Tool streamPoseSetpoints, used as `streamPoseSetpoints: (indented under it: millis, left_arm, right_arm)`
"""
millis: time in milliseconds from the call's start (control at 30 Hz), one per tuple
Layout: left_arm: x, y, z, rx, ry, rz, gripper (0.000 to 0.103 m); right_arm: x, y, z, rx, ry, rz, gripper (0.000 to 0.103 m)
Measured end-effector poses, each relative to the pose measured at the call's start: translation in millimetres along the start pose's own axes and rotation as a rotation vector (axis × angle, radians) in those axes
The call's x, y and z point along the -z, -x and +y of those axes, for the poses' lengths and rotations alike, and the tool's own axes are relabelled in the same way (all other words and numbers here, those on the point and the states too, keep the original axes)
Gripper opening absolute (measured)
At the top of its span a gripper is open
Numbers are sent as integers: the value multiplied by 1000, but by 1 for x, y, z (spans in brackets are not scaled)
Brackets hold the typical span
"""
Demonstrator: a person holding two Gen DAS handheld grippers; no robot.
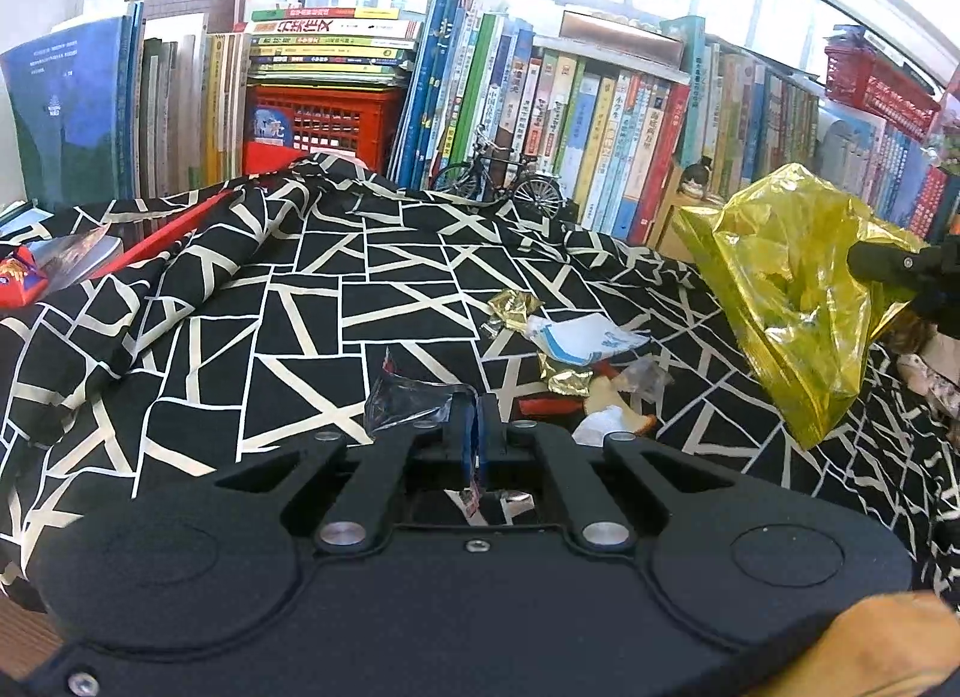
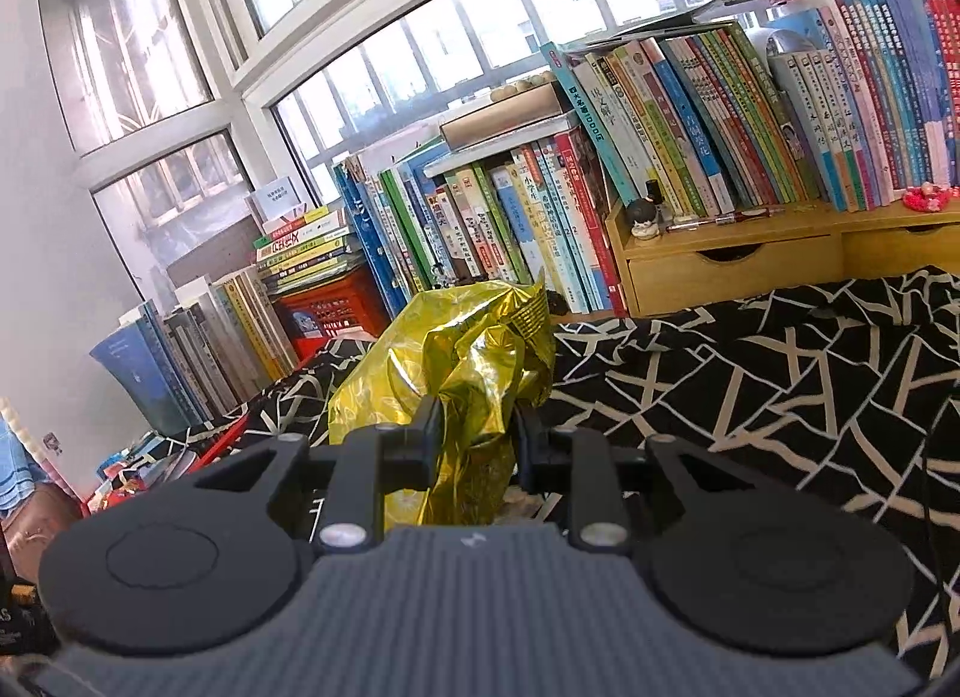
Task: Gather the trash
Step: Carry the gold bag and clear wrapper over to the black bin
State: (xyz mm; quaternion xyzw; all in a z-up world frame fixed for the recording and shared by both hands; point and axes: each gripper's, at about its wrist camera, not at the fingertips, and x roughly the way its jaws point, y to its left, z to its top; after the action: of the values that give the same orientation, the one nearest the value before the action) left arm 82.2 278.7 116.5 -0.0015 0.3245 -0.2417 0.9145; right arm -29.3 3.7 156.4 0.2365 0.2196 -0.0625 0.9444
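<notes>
Left gripper (image 1: 479,427) nearest the lens: fingers fully together, pinching a clear crinkled wrapper (image 1: 408,397) that sticks out to the left over the black-and-white patterned cloth (image 1: 300,301) covering the tabletop. Just ahead of the fingertips lies the remaining trash pile: a white and blue paper packet (image 1: 585,340), two gold foil scraps (image 1: 510,304), a red piece and some pale crumpled bits, all touching or overlapping. Right gripper (image 2: 474,427): fingers partly open, closed on the gathered neck of a yellow plastic bag (image 2: 432,361); in the left wrist view the same bag hangs at the right, above the cloth, well apart from the pile. Behind the cloth, a model bicycle (image 1: 498,178) stands before a row of upright books (image 1: 600,127); a red crate (image 1: 324,121) carries a flat stack of books. Spines carry Chinese print, mostly too small to read; no brand legible on the trash. A wooden drawer unit (image 2: 732,265) holds more books and a small figurine (image 2: 645,217).
</notes>
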Motion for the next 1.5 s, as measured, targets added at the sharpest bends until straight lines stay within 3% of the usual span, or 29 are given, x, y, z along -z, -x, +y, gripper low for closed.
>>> streamPoseSetpoints:
  millis: [500,967,1100,1500]
  left_arm:
    - [9,49,45,-2,-63,-42,2]
    - [29,144,123,-45,-10,-132,2]
    - [40,163,137,-76,-71,-127,2]
    - [87,199,197,-140,20,-28,2]
  right_arm:
    - [34,36,65,33,-5,-12,29]
    - [66,70,145,15,36,-58,29]
    - [80,78,163,9,40,-61,29]
    - [137,80,206,-68,50,84,29]
